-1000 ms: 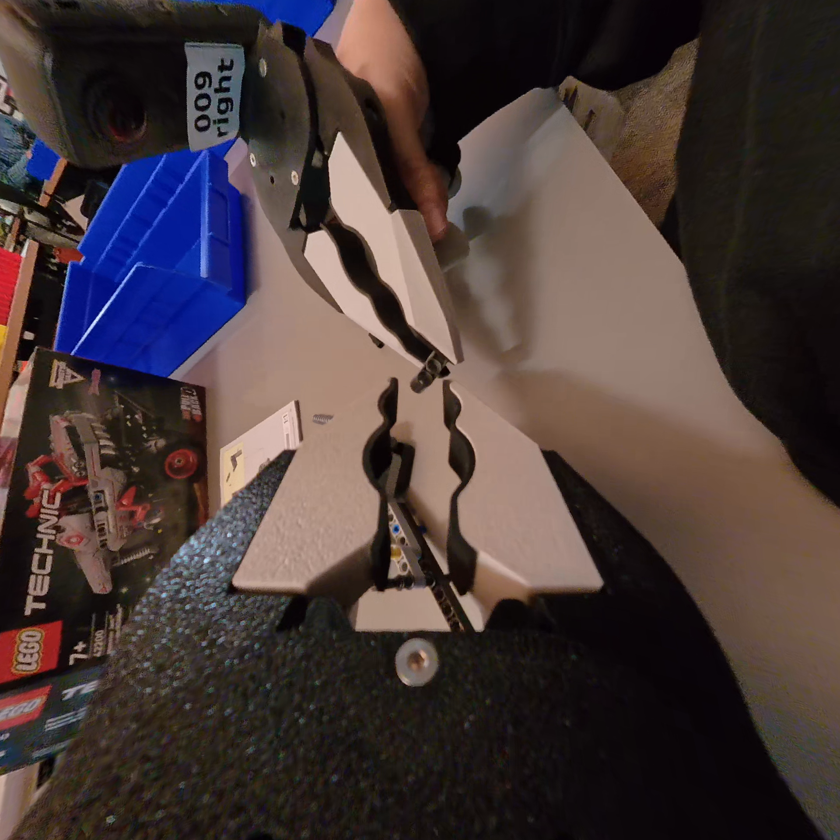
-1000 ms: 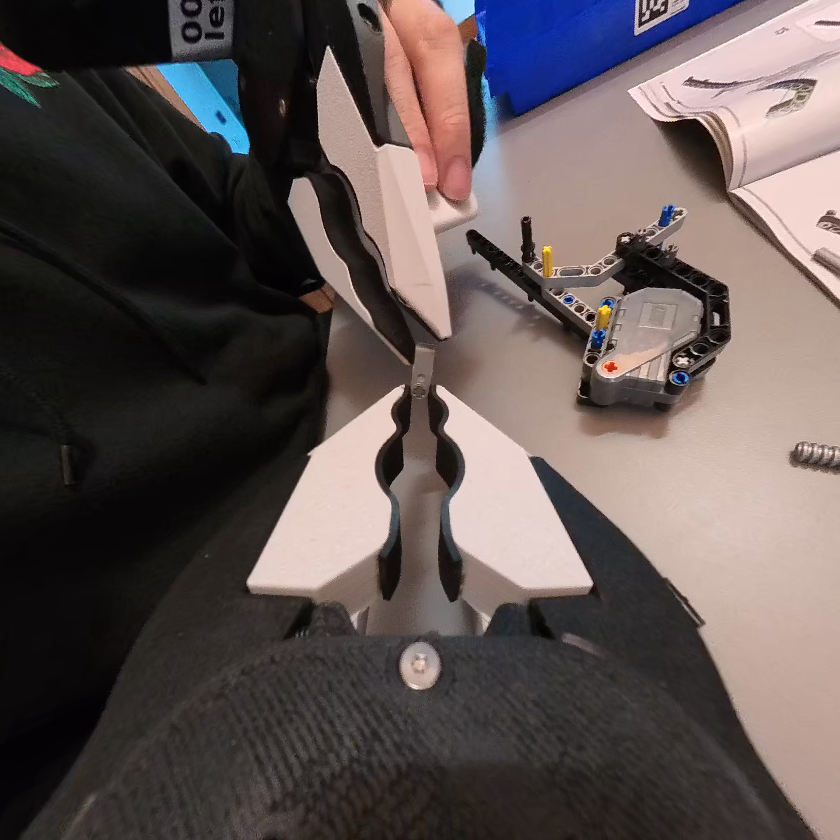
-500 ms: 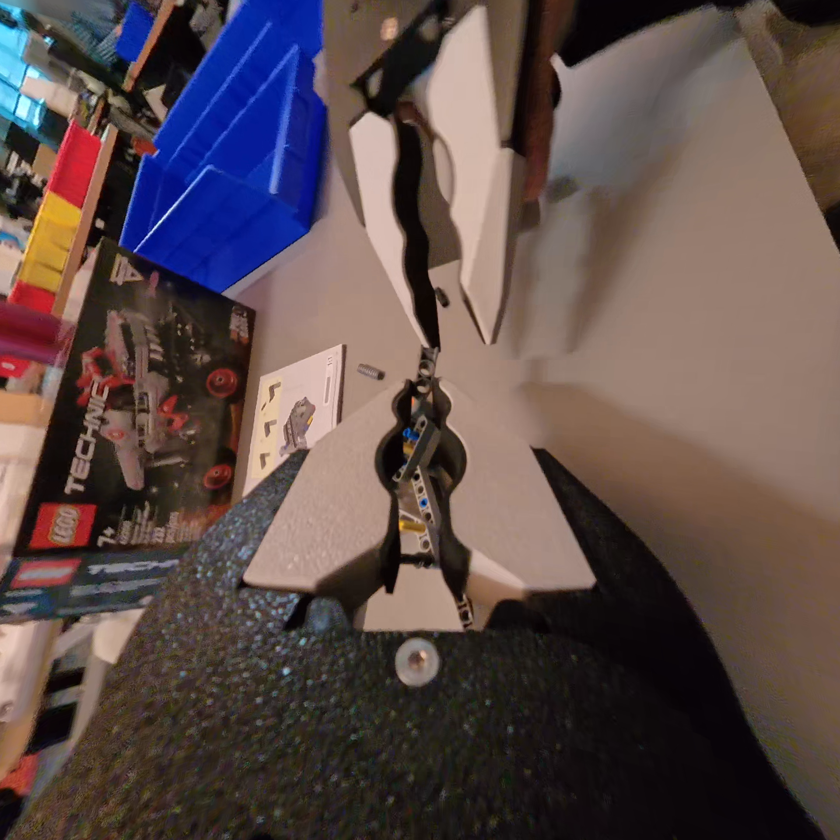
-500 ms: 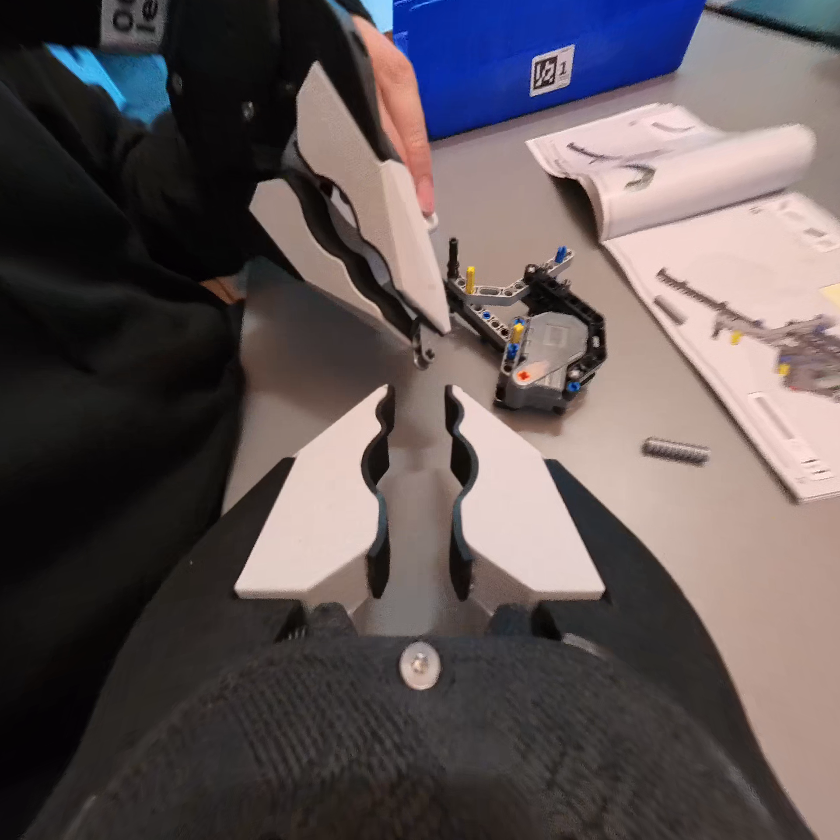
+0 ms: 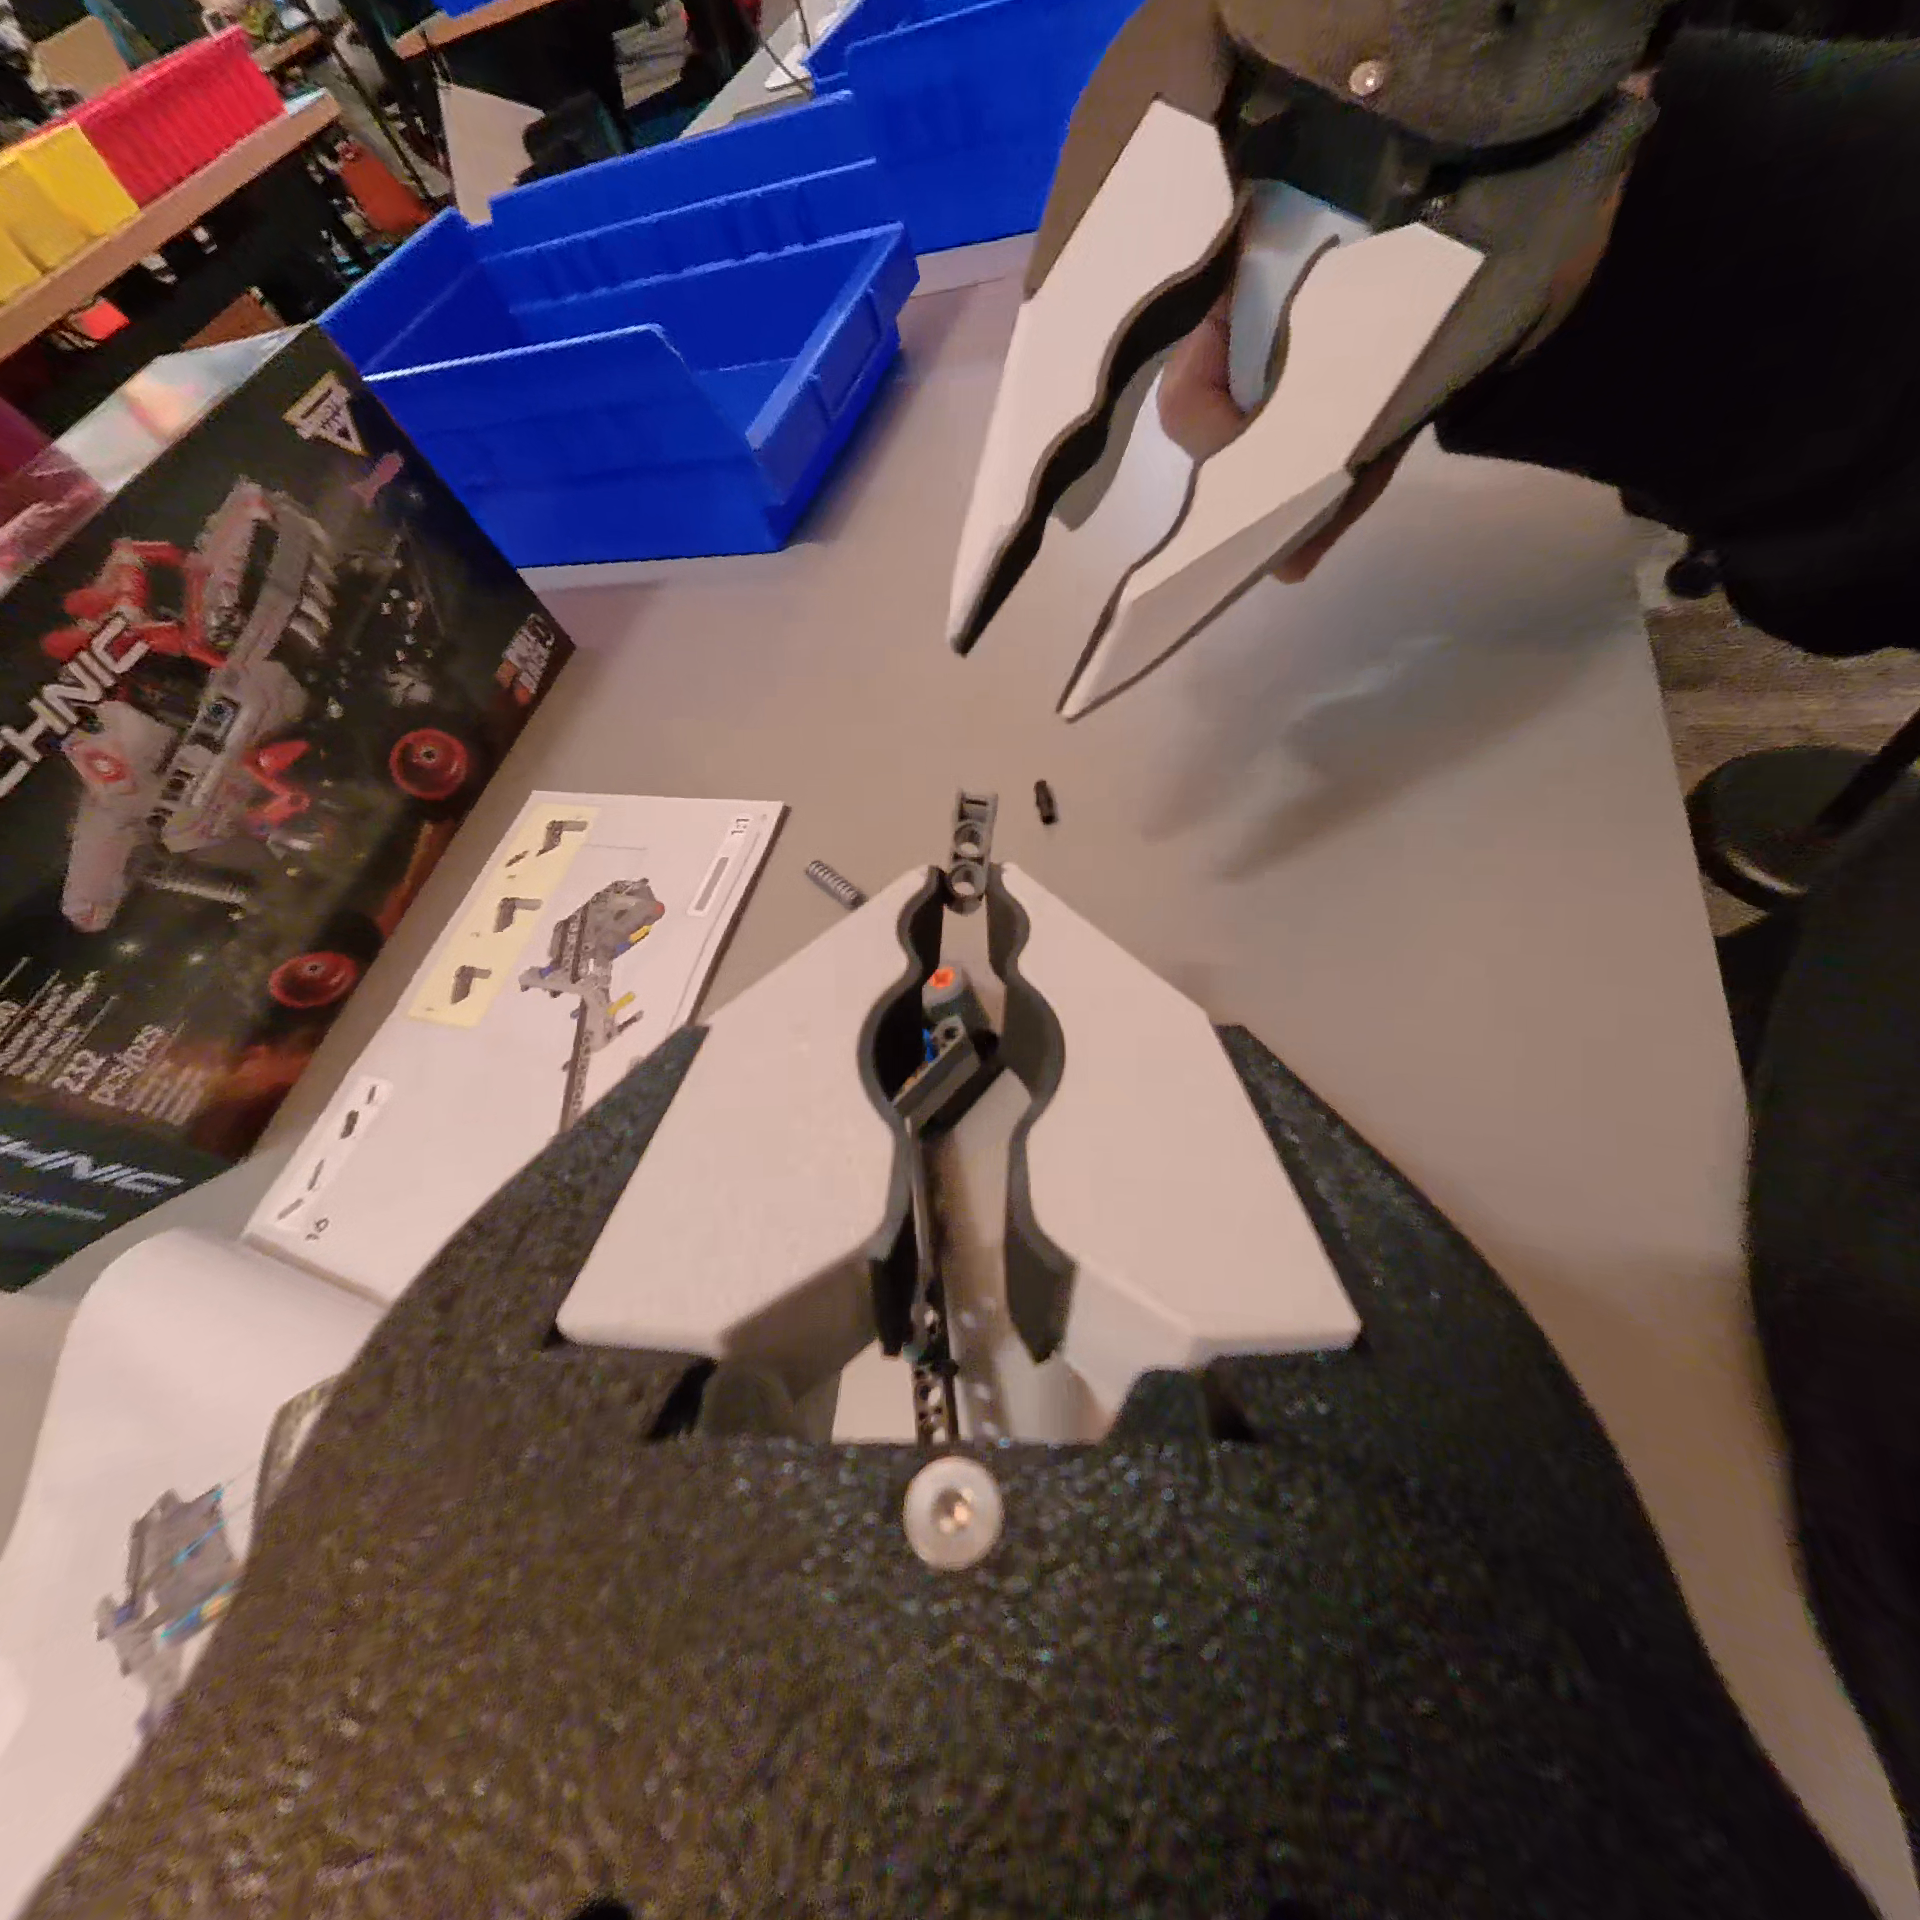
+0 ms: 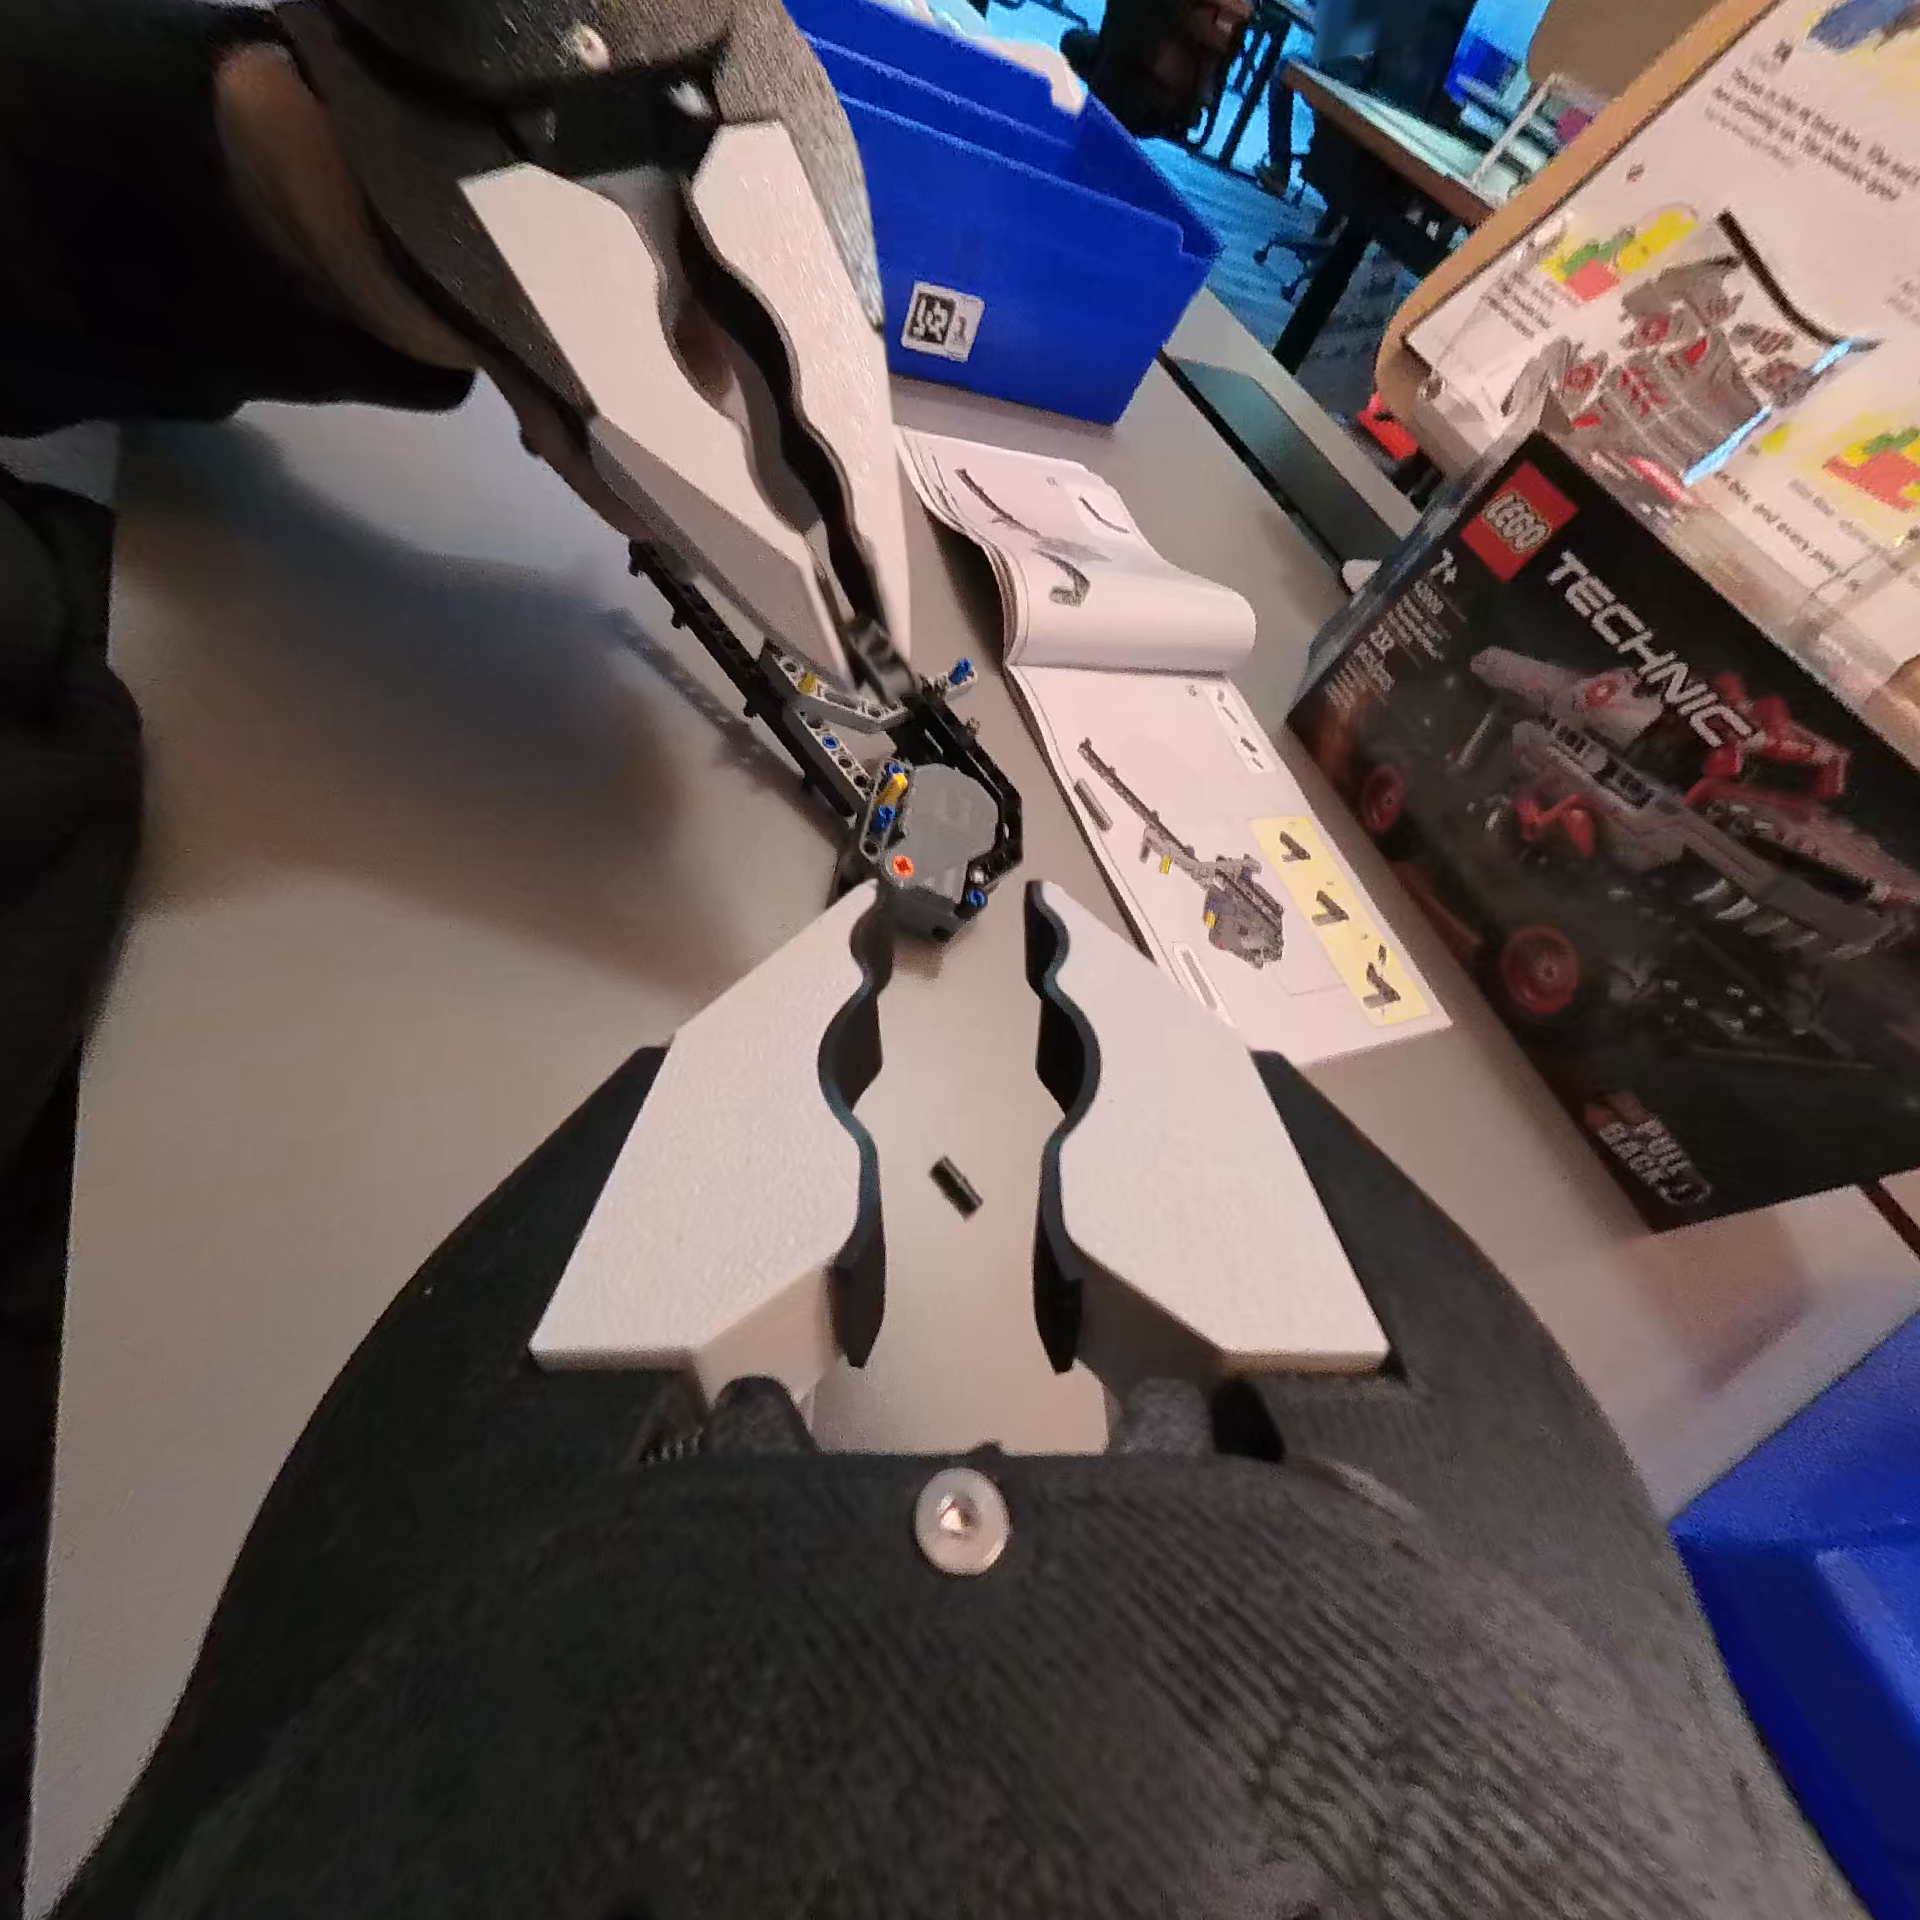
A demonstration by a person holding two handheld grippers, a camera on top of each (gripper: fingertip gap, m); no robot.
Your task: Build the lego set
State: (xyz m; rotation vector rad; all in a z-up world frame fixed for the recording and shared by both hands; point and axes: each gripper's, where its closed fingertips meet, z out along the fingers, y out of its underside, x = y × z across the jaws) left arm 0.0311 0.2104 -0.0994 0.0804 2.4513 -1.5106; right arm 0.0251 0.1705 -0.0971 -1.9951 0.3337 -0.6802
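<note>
Mid-assembly of the chassis (image 6: 914,800), resting on the grey tabletop (image 6: 416,831) beside the open manual (image 6: 1195,831). Left tool (image 5: 971,883) clamped on a small grey connector (image 5: 971,831). Right tool (image 6: 951,904) spread wide, empty, above a loose black pin (image 6: 956,1184). Likely next: pinch the pin.

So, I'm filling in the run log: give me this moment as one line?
left tool: shut on lego frame | right tool: open, empty | small black pin: loose on table

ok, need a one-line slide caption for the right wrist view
Open right gripper hovers over a small black pin while the left gripper holds the partial Lego assembly.
</note>
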